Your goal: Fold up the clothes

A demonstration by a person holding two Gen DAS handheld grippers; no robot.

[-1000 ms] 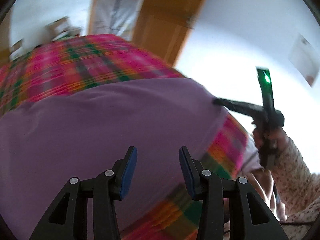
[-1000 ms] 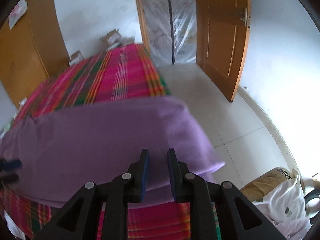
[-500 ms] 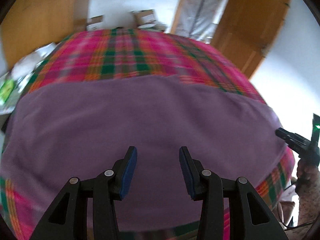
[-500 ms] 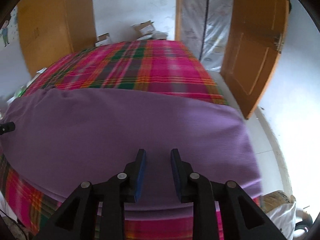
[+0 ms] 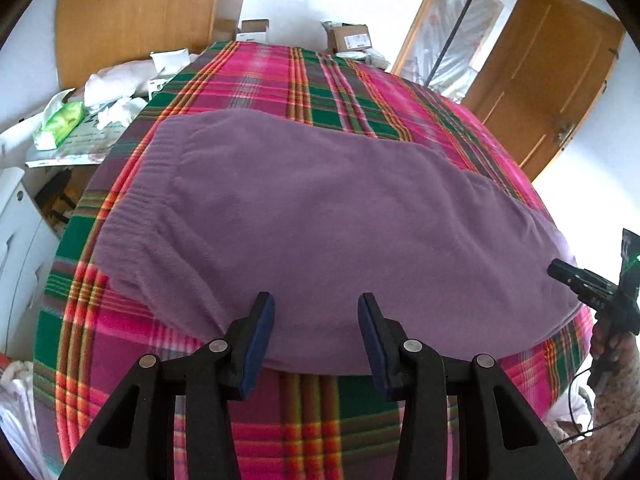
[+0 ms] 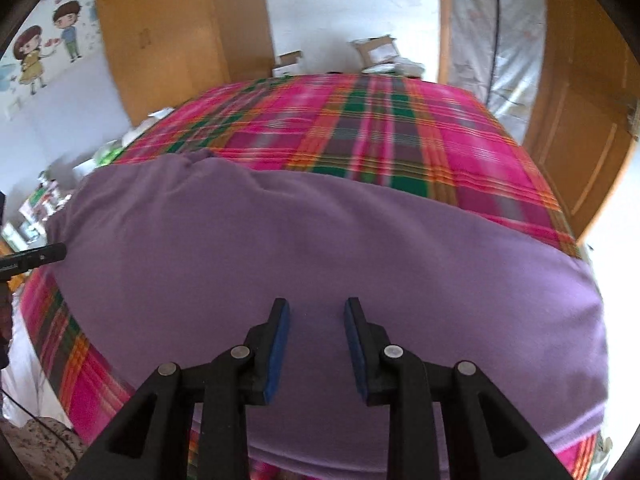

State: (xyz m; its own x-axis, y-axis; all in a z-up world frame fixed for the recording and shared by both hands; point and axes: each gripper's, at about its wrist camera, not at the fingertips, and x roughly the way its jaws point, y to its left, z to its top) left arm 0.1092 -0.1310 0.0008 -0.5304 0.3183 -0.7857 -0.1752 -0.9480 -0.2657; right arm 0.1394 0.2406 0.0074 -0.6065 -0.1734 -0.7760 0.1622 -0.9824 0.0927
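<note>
A purple garment [image 5: 320, 216] lies spread flat across a bed with a pink and green plaid cover [image 5: 328, 76]; its ribbed hem is at the left in the left wrist view. My left gripper [image 5: 316, 320] hovers open above the garment's near edge, nothing between its blue pads. My right gripper [image 6: 314, 324] hangs over the purple garment [image 6: 320, 240] near its right part; its jaws are opening and nothing is between them. Each gripper shows at the edge of the other's view: the right gripper [image 5: 560, 270] at the right, the left gripper [image 6: 60, 252] at the left.
Wooden doors [image 5: 548, 64] and a wardrobe [image 5: 132, 12] stand behind the bed. Cardboard boxes [image 5: 348, 38] sit at its far end. White bags and a green tissue pack [image 5: 60, 122] lie on a stand at the left. A hand [image 5: 612, 356] in a speckled sleeve holds the right gripper.
Both views have swung round to face the bed squarely, with the garment spread in front. The right gripper's jaws have widened. The left gripper's jaws stay as wide as before.
</note>
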